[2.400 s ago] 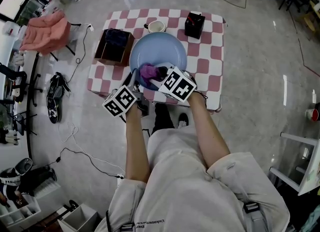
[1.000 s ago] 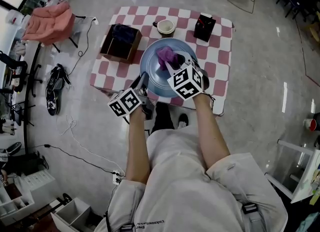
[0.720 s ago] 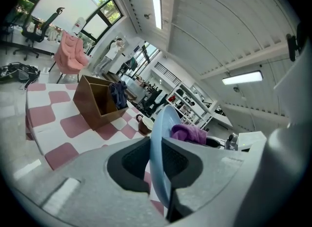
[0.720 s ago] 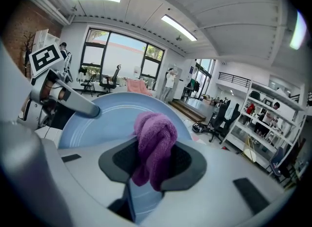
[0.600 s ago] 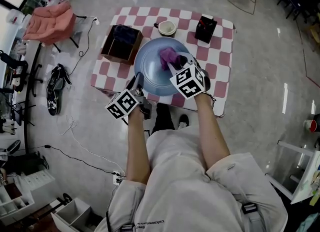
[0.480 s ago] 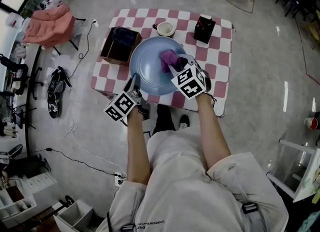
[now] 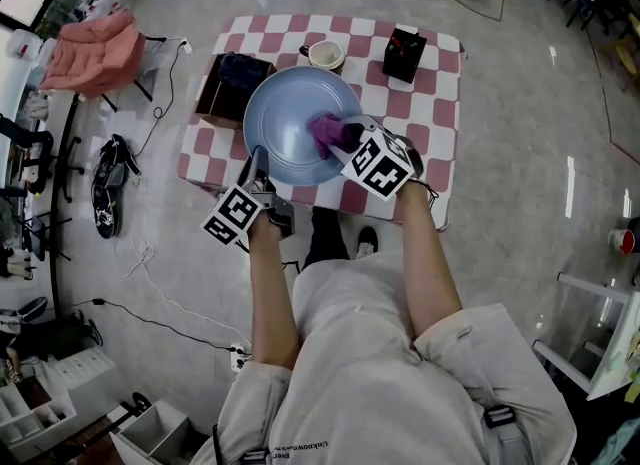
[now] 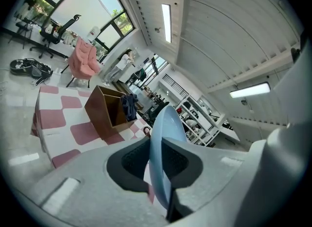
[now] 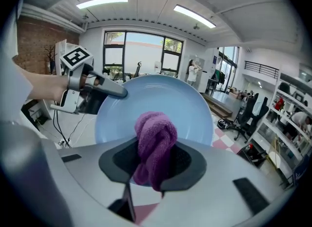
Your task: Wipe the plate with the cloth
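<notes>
The left claw is clenched on the rim of the blue plate, held tilted above the checked counter. The right claw grips the purple cloth, pressed to the plate's face. Left of the plate, a brown box holds dark fabric. A cup stands beyond the plate.

The head view looks from high up, almost straight down on the whole table, the left gripper view sits right at the rim of the plate looking sideways, and the right gripper view faces the plate's inside up close, so all three share it.
</notes>
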`<state>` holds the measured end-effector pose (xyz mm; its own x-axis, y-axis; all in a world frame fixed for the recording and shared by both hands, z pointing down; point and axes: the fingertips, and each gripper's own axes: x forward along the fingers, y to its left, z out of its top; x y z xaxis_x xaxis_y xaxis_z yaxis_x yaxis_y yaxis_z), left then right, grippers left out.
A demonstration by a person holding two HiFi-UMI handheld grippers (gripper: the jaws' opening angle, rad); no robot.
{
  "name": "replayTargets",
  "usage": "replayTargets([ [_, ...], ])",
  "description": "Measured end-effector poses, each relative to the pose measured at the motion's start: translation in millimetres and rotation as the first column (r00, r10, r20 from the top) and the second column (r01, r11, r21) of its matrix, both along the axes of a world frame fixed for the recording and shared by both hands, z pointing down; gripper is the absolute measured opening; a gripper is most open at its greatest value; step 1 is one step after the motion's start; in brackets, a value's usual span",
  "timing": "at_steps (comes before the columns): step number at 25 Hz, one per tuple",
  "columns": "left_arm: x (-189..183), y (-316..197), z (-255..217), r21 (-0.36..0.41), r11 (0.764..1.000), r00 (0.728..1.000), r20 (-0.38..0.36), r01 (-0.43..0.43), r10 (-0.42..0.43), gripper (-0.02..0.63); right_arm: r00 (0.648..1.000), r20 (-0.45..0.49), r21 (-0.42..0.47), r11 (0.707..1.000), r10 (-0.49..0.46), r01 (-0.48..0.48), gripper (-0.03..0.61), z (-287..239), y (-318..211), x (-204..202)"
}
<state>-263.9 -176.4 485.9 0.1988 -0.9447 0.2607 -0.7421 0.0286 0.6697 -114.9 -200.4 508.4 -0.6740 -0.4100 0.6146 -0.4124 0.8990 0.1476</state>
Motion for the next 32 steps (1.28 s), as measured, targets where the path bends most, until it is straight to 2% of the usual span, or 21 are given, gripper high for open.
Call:
replayTargets([
  [5, 3, 0, 3, 0.0, 1.0, 1.0, -0.011, -0.005, 0.005, 0.044, 0.995, -0.027, -0.009, 0.996, -0.094, 0.094, 0.132, 4, 17, -14],
  [10, 12, 0, 4, -0.002, 1.0, 0.999, -0.017, -0.031, 0.031, 0.044, 0.991, -0.027, 0.007, 0.991, -0.133, 0.133, 0.132, -2, 26, -25],
  [17, 28, -3, 6, -0.012, 0.997, 0.997, -0.019, -0.076, 0.076, 0.044, 0.991, 0.001, 0.035, 0.991, -0.132, 0.132, 0.132, -10, 27, -34],
  [32, 59, -4, 11, -0.032, 0.984, 0.984, -0.001, -0.176, 0.176, 0.044, 0.996, 0.073, 0.078, 0.996, -0.051, 0.046, 0.133, -23, 14, -23],
])
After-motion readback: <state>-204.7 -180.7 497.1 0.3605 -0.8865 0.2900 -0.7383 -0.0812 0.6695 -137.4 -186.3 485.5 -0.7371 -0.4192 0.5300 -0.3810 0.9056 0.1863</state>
